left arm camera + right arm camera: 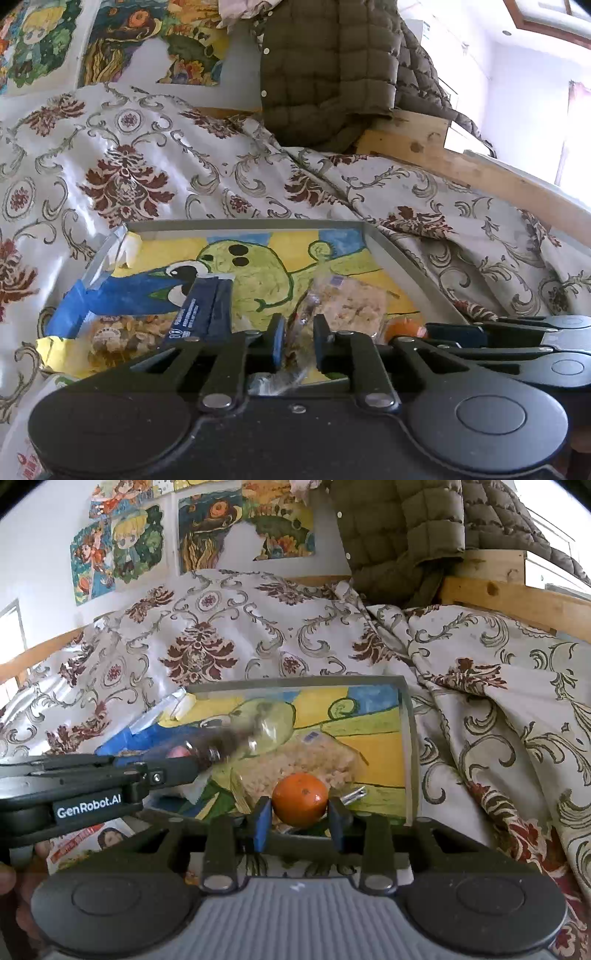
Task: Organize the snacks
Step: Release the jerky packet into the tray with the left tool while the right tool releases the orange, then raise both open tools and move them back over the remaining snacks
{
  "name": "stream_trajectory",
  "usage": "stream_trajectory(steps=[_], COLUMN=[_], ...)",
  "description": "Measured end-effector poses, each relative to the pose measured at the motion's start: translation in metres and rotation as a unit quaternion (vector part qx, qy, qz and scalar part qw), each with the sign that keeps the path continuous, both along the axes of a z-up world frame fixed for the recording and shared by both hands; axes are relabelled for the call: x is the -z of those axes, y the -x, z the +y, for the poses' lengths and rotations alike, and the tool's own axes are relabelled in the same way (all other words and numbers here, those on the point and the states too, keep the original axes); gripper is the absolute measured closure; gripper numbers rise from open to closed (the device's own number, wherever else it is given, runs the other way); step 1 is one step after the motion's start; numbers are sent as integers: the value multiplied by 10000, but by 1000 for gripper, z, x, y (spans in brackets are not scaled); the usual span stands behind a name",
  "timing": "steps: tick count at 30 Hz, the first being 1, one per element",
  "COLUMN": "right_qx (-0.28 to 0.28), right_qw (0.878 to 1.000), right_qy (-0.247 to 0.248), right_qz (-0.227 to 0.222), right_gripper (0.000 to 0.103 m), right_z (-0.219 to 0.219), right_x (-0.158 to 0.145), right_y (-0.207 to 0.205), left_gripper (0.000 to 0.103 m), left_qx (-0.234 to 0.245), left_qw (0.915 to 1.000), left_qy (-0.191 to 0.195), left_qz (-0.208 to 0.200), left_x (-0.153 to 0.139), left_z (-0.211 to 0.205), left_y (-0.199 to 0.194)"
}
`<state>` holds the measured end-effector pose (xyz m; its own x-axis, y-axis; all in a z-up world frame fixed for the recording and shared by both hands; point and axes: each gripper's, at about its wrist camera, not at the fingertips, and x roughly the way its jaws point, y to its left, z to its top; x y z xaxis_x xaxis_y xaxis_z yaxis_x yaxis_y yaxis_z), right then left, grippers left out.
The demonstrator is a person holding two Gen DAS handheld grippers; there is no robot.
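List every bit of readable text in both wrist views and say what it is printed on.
"GenRobot.AI": white lettering on the side of the left claw, seen in the right wrist view.
Dark blue snack packet: white print, too small to read.
Clear snack bag: small blue label, unreadable.
Red-and-white printed packet below the left claw: lettering too blurred to read.
Orange fruit in the right claw: no text.

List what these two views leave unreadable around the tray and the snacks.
- Left wrist view: the clear snack packet between the left tongs is partly hidden by the black frame; pad contact unclear.
- Left wrist view: print on the dark blue packet is too small.
- Right wrist view: the clear wrapper is motion-blurred; contents unknown.
- Right wrist view: the tray's near edge sits behind the right tongs holding the orange.
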<state>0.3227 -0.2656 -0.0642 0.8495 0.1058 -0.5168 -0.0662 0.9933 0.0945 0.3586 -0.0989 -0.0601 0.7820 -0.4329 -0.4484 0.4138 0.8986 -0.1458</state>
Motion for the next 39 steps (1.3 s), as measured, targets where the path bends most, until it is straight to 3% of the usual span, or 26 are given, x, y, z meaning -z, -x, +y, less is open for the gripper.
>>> stream_trajectory(steps=[3,9,11,12,20,28,39], right_qx=[52,113,223,275,599,722,639], right_qw=[10000,9998,9992,9986,9930,9842,9822], right_qy=[-13,37,164,200,299,368,258], right_qz=[-29,-134,-289,-398,-971,-1574,-1747], right_gripper=[49,35,25,18,1,0,0], right_z=[-2,-4,-5,-6,-13,-9,11], right_x=[-1,-8,-15,-19,-51,-78,-89], right_y=[1,7,13,17,57,96,163], left_gripper=[81,58,38,34,3,1,1], left_qx=[-16,-133,-181,-211,-618,-1230,-1572], left_qw=[10000,9991,9994,9994,9954,9872,9794], left_qy=[42,259,267,286,367,140,-374], left_qz=[74,300,92,-58,-636,-1001,-1208], left_x=[0,-8,-19,-26,-68,-85,-87], left_z=[1,8,10,11,26,55,73], left_y=[-1,5,15,21,66,131,200])
